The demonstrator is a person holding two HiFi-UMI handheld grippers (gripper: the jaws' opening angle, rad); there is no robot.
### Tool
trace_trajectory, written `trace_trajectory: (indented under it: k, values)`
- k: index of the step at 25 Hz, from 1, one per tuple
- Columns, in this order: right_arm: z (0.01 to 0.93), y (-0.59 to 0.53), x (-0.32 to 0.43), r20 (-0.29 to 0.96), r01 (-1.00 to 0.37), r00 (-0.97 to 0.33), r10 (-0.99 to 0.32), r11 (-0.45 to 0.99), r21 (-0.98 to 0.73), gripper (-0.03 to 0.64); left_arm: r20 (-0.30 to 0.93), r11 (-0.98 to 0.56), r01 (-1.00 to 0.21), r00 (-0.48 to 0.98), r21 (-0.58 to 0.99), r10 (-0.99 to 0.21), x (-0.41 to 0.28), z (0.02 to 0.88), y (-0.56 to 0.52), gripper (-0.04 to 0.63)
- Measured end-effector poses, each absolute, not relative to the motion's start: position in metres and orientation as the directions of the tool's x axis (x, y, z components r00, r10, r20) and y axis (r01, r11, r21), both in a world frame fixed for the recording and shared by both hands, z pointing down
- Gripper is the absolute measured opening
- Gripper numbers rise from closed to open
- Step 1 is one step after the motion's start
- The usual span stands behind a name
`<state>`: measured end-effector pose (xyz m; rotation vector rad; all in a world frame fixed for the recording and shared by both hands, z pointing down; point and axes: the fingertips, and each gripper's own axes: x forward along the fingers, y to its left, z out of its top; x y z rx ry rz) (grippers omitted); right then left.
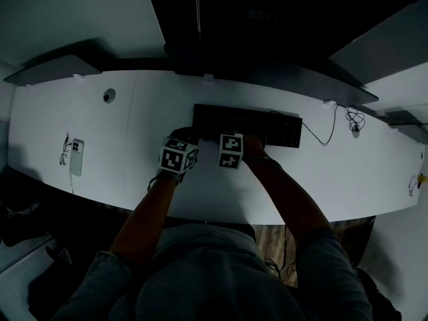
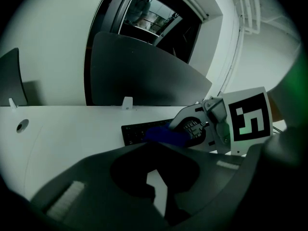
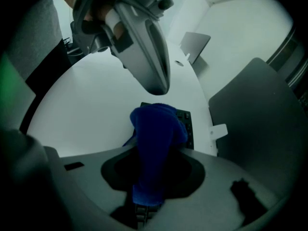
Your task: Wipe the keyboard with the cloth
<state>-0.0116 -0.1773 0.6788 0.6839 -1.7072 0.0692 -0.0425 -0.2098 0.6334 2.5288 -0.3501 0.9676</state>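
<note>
Clamping the blue cloth (image 3: 153, 143) firmly, our right gripper (image 3: 144, 198) works alone; the jaws of our left gripper (image 2: 155, 189) sit nearly together on nothing. We judge a hard stroke could skid the unpinned keyboard (image 1: 277, 129) across the white table (image 1: 134, 146). The blue cloth trails forward from the right jaws, its bunched end on the keyboard's left half.

1 keyboard (image 1: 247, 124), 1 cloth (image 3: 156, 138), 1 phone (image 1: 76, 156), 2 grippers: L gripper (image 2: 155, 186), R gripper (image 3: 147, 201).
</note>
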Motion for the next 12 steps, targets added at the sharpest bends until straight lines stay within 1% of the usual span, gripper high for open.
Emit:
trace_trajectory:
  k: [12]
  values:
    - [0.68,-0.155,0.017,0.91,-0.499,-0.085,-0.406,0.807,0.314,0.124,0.683,-0.893,-0.352,0.727,0.282,-0.07,-0.017,0.635,-0.188,0.009]
